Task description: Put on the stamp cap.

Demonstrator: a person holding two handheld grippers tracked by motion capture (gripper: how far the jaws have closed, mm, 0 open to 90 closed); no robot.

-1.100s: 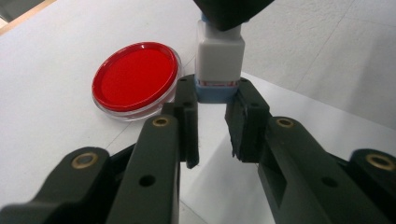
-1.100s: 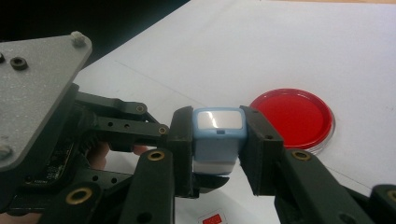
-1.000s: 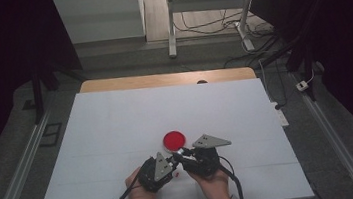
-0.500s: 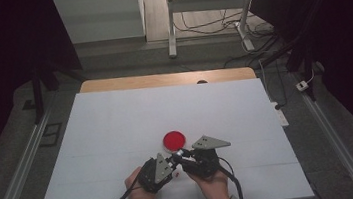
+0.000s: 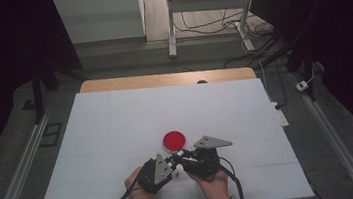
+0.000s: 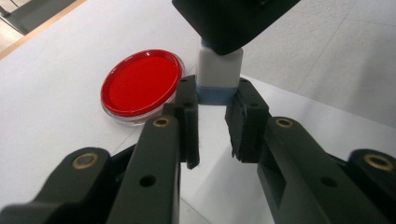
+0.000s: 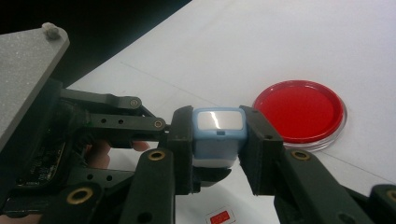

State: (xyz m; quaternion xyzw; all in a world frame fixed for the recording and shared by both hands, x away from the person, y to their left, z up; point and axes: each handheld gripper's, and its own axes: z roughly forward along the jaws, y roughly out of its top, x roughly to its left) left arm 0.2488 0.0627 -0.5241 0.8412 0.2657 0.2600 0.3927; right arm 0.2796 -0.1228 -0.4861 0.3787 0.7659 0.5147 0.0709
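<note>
A small white and blue box (image 6: 218, 70) hangs just above the white table, held between both grippers. In the left gripper view my left gripper (image 6: 214, 93) is shut on its blue end, with the right gripper's dark body (image 6: 233, 18) over the white end. In the right gripper view my right gripper (image 7: 218, 135) is shut on the box (image 7: 218, 128), whose shiny face points at the camera; the left gripper (image 7: 116, 121) reaches in from the left. In the high view the left gripper (image 5: 171, 166) and right gripper (image 5: 180, 156) meet tip to tip near the front edge.
A round red dish (image 5: 174, 139) with a clear rim lies on the white table sheet (image 5: 117, 126) just beyond the grippers, also seen as the dish (image 6: 141, 83) and dish (image 7: 299, 111). A small red and white label (image 7: 219, 217) lies under the grippers.
</note>
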